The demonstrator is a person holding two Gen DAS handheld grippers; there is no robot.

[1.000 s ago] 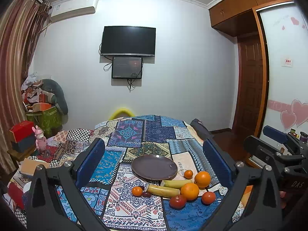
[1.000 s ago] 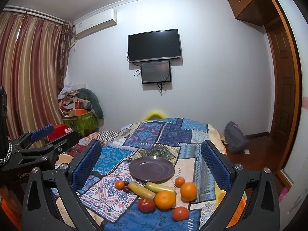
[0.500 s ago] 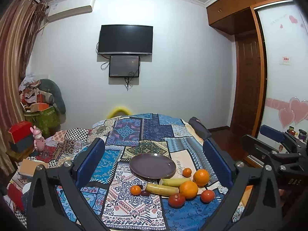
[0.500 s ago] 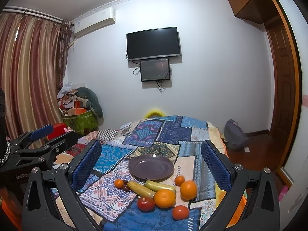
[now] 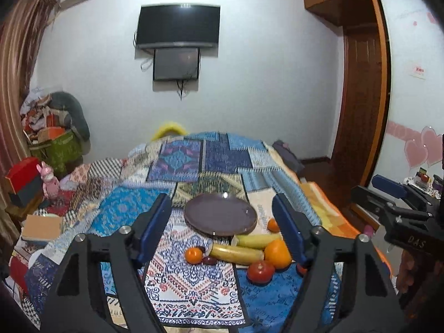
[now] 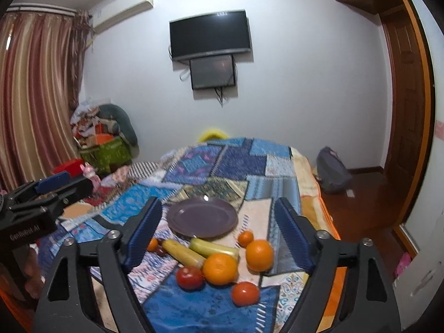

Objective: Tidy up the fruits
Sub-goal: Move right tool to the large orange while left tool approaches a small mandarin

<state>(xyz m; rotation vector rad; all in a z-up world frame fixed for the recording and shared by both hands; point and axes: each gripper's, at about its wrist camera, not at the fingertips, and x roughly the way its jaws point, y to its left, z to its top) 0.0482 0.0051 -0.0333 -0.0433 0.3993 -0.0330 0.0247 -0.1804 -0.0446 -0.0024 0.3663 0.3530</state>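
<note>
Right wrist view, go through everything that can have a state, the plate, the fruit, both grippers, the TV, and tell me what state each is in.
purple plate: empty, flat on the quilt.
fruit pile: loose on the quilt beside the plate, none on it.
right gripper: open, holding nothing.
left gripper: open, holding nothing.
TV: screen dark.
wooden door: cannot tell if shut.

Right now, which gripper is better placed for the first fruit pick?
Probably right. The right gripper, open and empty, frames the two large round oranges and the red apple, all in clear view. The left gripper, also open, has its finger covering part of the pile beside the empty purple plate.
</note>
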